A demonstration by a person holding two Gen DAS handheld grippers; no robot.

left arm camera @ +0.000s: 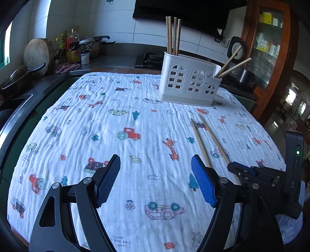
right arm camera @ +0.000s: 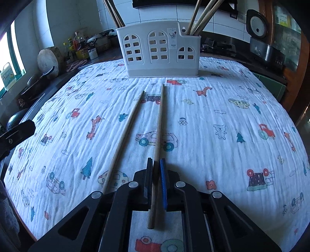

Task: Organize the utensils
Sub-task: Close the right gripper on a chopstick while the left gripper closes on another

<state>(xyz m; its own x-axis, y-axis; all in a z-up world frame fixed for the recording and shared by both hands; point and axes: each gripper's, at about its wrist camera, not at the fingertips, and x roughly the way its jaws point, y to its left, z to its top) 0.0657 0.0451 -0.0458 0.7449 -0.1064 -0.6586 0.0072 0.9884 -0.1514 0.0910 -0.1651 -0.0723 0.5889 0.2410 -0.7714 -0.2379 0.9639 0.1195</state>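
Two wooden chopsticks lie side by side on the printed cloth (right arm camera: 213, 108). My right gripper (right arm camera: 156, 160) is shut on the right chopstick (right arm camera: 159, 120) near its thick end, which pokes out behind the pads. The other chopstick (right arm camera: 126, 135) lies loose just to its left. Beyond their tips stands a white utensil holder (right arm camera: 158, 56) with several chopsticks (right arm camera: 201, 15) upright in it. My left gripper (left arm camera: 156, 160) is open over bare cloth, with nothing between its pads. To its right in this view are the pair of chopsticks (left arm camera: 200, 141), the holder (left arm camera: 186, 81) and the right gripper (left arm camera: 231, 166).
A dark counter runs along the left and back with bottles (left arm camera: 72, 48), a round wooden board (left arm camera: 37, 55) and a pan (left arm camera: 17, 77). A rice cooker (right arm camera: 257, 25) and a wooden glass-front cabinet (left arm camera: 269, 44) stand at the right. The cloth ends at the table's edges.
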